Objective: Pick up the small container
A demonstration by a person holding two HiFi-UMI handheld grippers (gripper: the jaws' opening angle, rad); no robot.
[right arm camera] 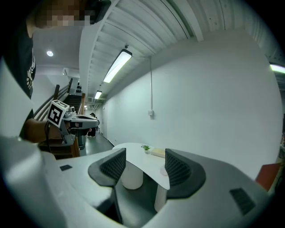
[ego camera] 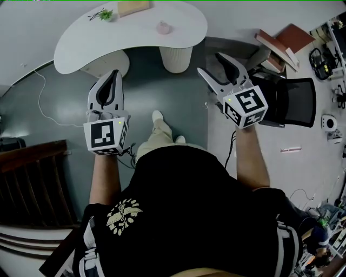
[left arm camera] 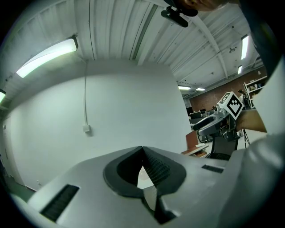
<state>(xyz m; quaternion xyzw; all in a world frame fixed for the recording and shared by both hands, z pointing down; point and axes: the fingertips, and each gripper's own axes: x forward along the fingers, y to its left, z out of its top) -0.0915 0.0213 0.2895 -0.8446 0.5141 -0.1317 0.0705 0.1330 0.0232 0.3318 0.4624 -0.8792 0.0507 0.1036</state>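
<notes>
The small container (ego camera: 163,27), pale pink, stands on the white curved table (ego camera: 97,40) toward its right end, well apart from the little green plant (ego camera: 105,14) and the tan block (ego camera: 133,6) at the far edge. Both tools hang in the air over the grey floor (ego camera: 59,103), well short of the table, touching nothing. The left gripper (ego camera: 114,81) has its jaws pressed together at the tips with nothing between them. The right gripper (ego camera: 214,66) has its jaws spread apart and empty; in the right gripper view the table shows through the gap, with the container at the edge of one jaw
</notes>
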